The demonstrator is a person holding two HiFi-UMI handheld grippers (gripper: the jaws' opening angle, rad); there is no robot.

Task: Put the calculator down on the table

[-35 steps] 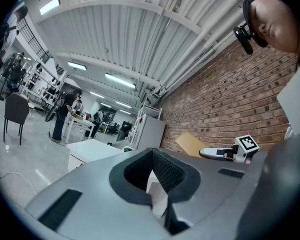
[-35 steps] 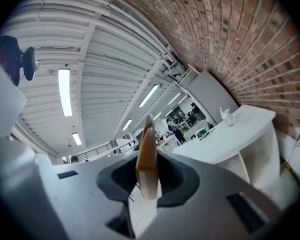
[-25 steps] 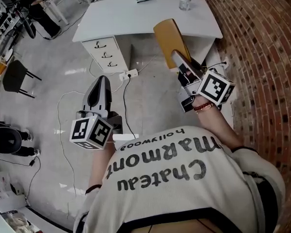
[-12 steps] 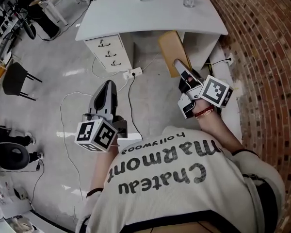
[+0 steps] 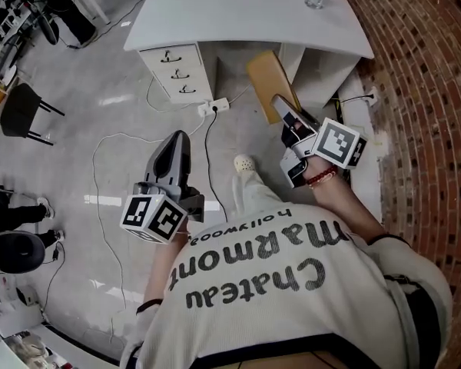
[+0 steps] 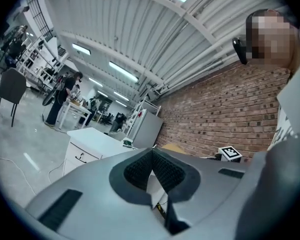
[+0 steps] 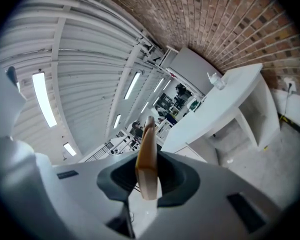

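Right gripper view showed the right gripper (image 7: 149, 183) clamped edgewise on a tan slab, probably the calculator (image 7: 147, 154), for transfer to the table (image 5: 238, 18); the left gripper (image 6: 152, 158) was closed and empty.

Two grippers over a grey floor (image 5: 84, 144), short of the white table (image 5: 238, 21).
The right gripper (image 5: 283, 108) clamps a tan calculator (image 5: 267, 74) near the brick wall (image 5: 422, 91). The left gripper (image 5: 177, 139) points toward the table's drawers (image 5: 175, 71).

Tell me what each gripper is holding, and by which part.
The right gripper clamps the flat tan calculator by its near end, edge-on between its jaws; the rest juts forward. The left gripper holds nothing, its jaws together.
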